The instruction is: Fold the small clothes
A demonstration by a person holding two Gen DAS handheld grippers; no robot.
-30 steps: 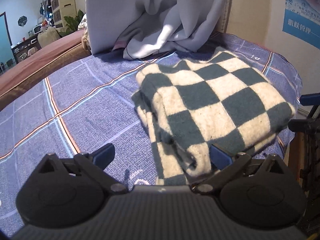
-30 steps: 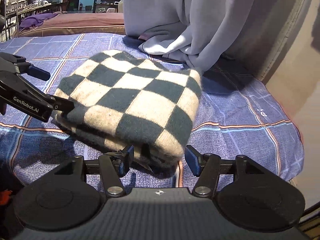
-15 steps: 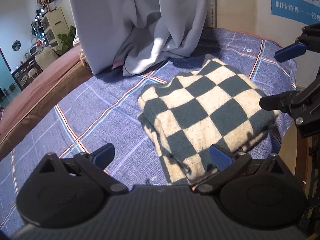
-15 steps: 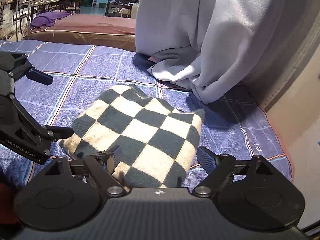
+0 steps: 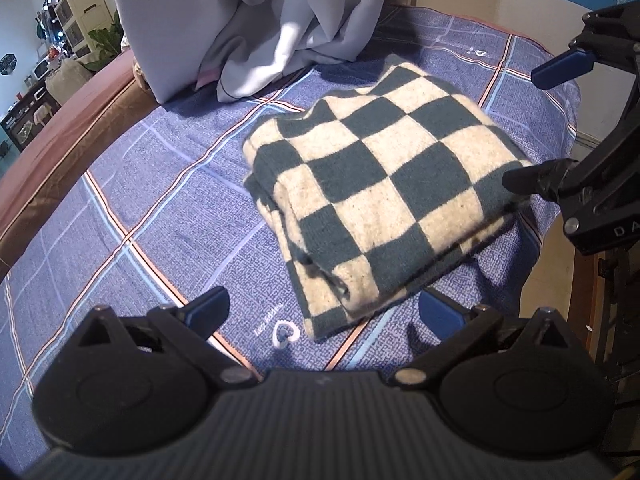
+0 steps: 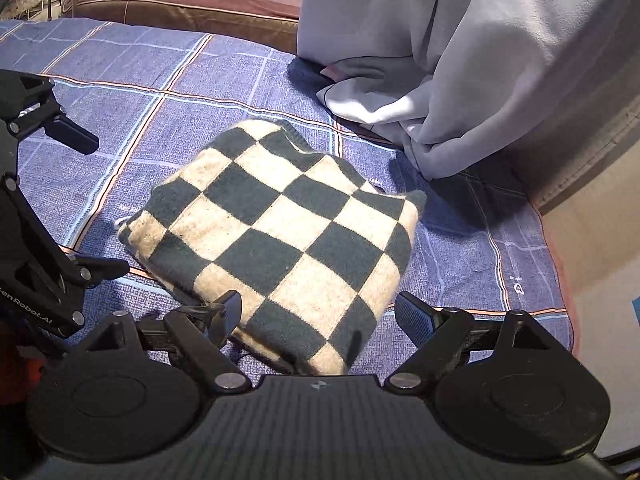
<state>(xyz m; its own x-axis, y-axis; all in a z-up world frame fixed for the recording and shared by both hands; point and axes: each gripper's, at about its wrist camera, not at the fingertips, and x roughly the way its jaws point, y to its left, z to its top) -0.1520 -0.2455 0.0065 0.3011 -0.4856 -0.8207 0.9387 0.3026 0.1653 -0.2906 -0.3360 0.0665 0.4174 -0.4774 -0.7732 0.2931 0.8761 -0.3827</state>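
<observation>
Now the checked knit (image 5: pixel 380 196), dark green and cream, lies folded into a thick, squarish bundle on the blue plaid bedsheet (image 5: pixel 160 200), just in front of a heap of pale grey fabric (image 5: pixel 260 20) that hangs down at the far side.

Both sets of tongs are spread wide and hold nothing. The left tongs (image 5: pixel 324 312) hover over the bundle's near corner, their blue pads clear of the cloth on either side. The right tongs (image 6: pixel 318 312) stand over the opposite end, where the knit passes between the open fingers without either pad pressing on it, as far as I can tell.

The bundle lies between the two hands, one at each end, and its layered, open edges face the left tongs while the smoother folded face shows toward the right. Its longer run seems to go from one hand to the other, though the fisheye bends the shape and the difference is slight. Neither hand is clearly nearer; each sits right above its own end.

Judging from how compact the knit is, the fold looks finished or nearly so; a coming move would likely tidy it or set it aside.
</observation>
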